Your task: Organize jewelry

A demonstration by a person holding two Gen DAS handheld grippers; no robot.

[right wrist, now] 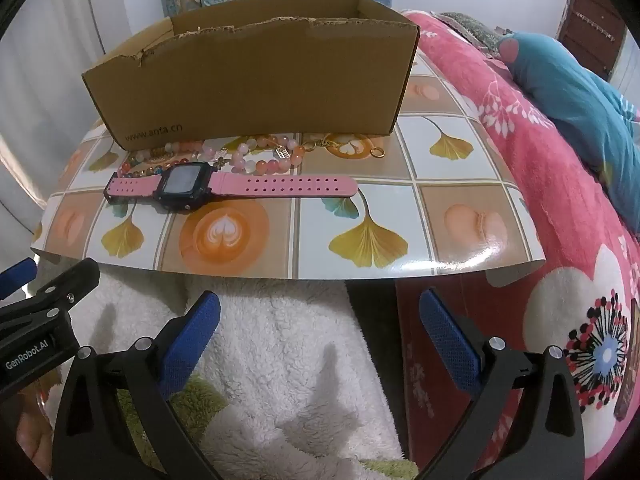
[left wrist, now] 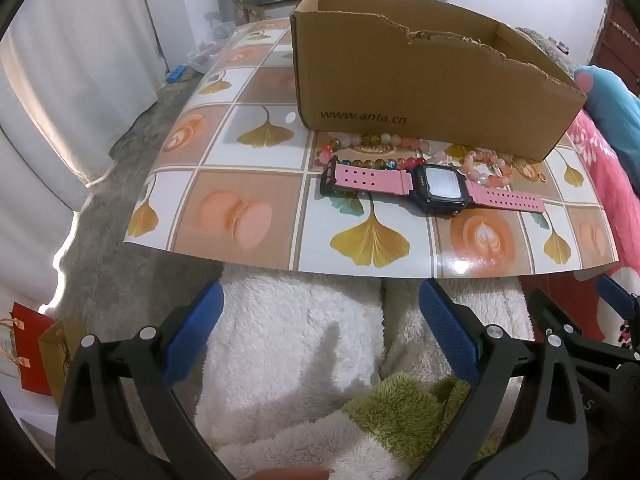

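Note:
A pink-strapped watch (left wrist: pixel 434 188) (right wrist: pixel 224 189) with a dark square face lies flat on the patterned board (left wrist: pixel 248 224) (right wrist: pixel 476 220). Behind it several bead bracelets (left wrist: pixel 380 146) (right wrist: pixel 256 156) lie against the front wall of a torn open cardboard box (left wrist: pixel 420 80) (right wrist: pixel 256 80). A small gold ring (right wrist: pixel 377 153) rests to the right of the beads. My left gripper (left wrist: pixel 320 336) and my right gripper (right wrist: pixel 320 336) both stand open with nothing between their blue pads, hovering over white fleece short of the board's near edge.
The board rests on a bed with a pink flowered blanket (right wrist: pixel 560 184) and a blue plush toy (right wrist: pixel 580 100) to the right. White fleece (left wrist: pixel 300 344) lies under the grippers. Floor, white curtains (left wrist: pixel 80 92) and paper bags (left wrist: pixel 36 344) are at the left.

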